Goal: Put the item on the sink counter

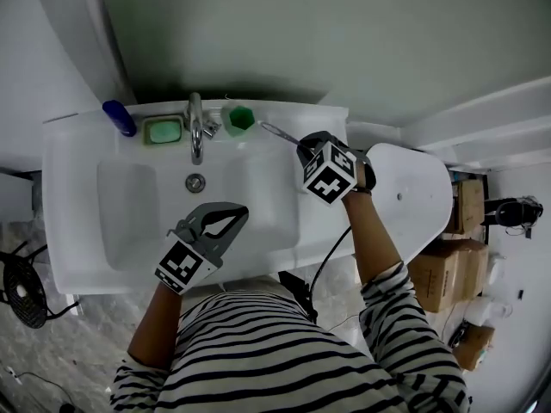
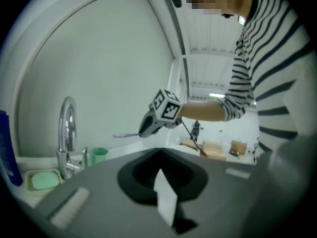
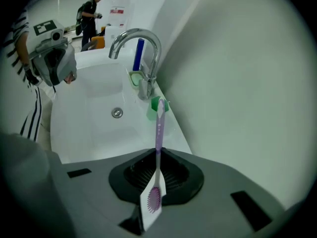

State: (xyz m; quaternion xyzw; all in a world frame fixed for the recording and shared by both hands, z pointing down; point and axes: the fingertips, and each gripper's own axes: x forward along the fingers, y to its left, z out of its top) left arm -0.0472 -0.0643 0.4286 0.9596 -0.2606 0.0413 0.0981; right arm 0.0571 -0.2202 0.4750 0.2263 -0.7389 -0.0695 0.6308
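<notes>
A purple and white toothbrush (image 3: 159, 128) is held in my right gripper (image 3: 158, 151), which is shut on it. Its bristle head lies back toward the camera, and its handle sticks out over the sink counter (image 3: 173, 133) toward the green cup (image 3: 154, 108). In the head view the right gripper (image 1: 303, 147) hovers over the counter's back right, with the toothbrush (image 1: 277, 132) reaching toward the cup (image 1: 240, 118). My left gripper (image 1: 238, 214) is shut on nothing, above the front of the basin (image 1: 129, 213). From the left gripper (image 2: 159, 153) view, the right gripper (image 2: 148, 125) and toothbrush (image 2: 124, 134) hang in the air.
A chrome faucet (image 1: 196, 127) stands at the back middle, with a green soap in a dish (image 1: 163, 131) and a blue bottle (image 1: 119, 117) to its left. The drain (image 1: 196, 181) sits in the basin. A white fixture (image 1: 413, 196) and cardboard boxes (image 1: 469, 205) lie to the right.
</notes>
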